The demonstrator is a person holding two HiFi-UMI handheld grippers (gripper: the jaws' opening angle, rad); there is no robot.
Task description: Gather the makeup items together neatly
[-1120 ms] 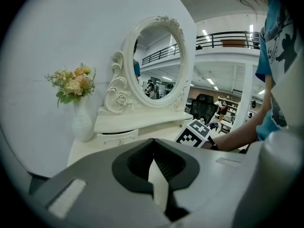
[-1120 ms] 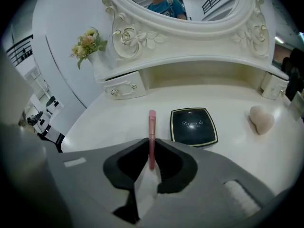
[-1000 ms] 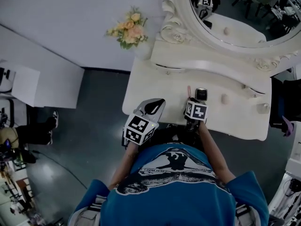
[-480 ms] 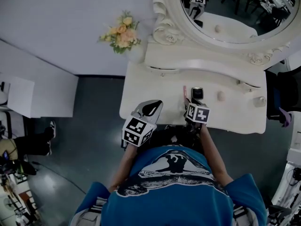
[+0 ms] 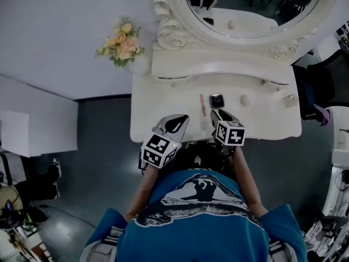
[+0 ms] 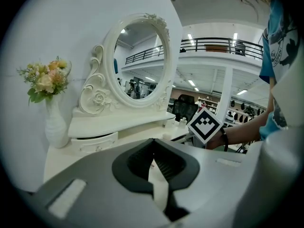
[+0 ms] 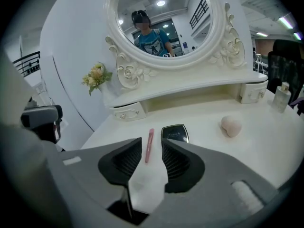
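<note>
Two items are laid together, a slim pink pencil [image 5: 202, 103] beside a black compact [image 5: 217, 100]; near the compact, the right gripper [image 5: 216, 113] is held parted and empty.

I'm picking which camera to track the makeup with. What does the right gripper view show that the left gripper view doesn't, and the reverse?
Only the right gripper view: the pink stick, black compact and beige sponge on the tabletop, beyond the right gripper's open, empty jaws. Only the left gripper view: the right gripper's marker cube, past the left gripper's shut jaws. Both: the oval mirror and flower vase.
</note>
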